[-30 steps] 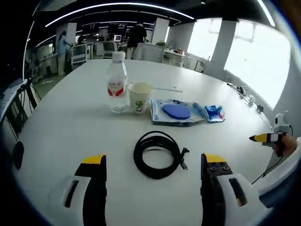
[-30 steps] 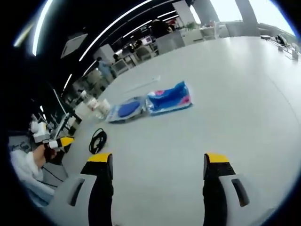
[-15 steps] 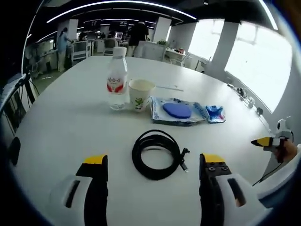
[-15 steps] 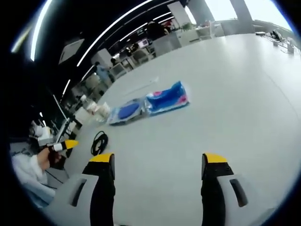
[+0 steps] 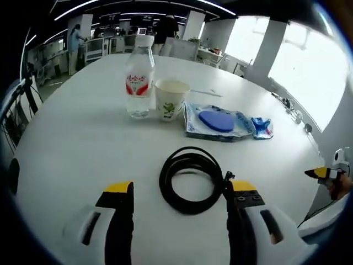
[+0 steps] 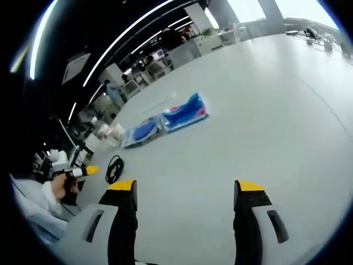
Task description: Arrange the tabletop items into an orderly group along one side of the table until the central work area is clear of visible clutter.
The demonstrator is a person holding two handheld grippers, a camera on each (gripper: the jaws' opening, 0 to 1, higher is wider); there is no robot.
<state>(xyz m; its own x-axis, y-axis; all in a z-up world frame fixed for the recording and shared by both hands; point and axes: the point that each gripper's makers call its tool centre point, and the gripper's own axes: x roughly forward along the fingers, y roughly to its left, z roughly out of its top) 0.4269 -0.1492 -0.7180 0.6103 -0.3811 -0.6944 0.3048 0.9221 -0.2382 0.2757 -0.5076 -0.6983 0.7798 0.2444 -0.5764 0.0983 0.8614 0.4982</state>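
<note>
My left claw [image 5: 179, 193] wide apart, holds nothing. Black cable coil [image 5: 193, 178] lies on white table [image 5: 77, 138], between my claw tips. Behind coil: water bottle [image 5: 138, 76], paper cup [image 5: 171, 99] beside it, then blue packet [image 5: 217, 121], small blue wrapper [image 5: 262, 127]. My right claw [image 6: 185, 192] apart too, over bare table, blue packets [image 6: 165, 120] far ahead.

Far beyond the jaws in the left gripper view, past the white desk [image 5: 66, 143], two people [image 5: 73, 44] stand among office desks and monitors [image 5: 118, 44]. Bright windows [image 5: 309, 72] run up the right side, and strip lights [image 5: 110, 6] curve along the dark ceiling above. In the right gripper view, strip lights [image 6: 127, 38] arc overhead, well above the jaws.
</note>
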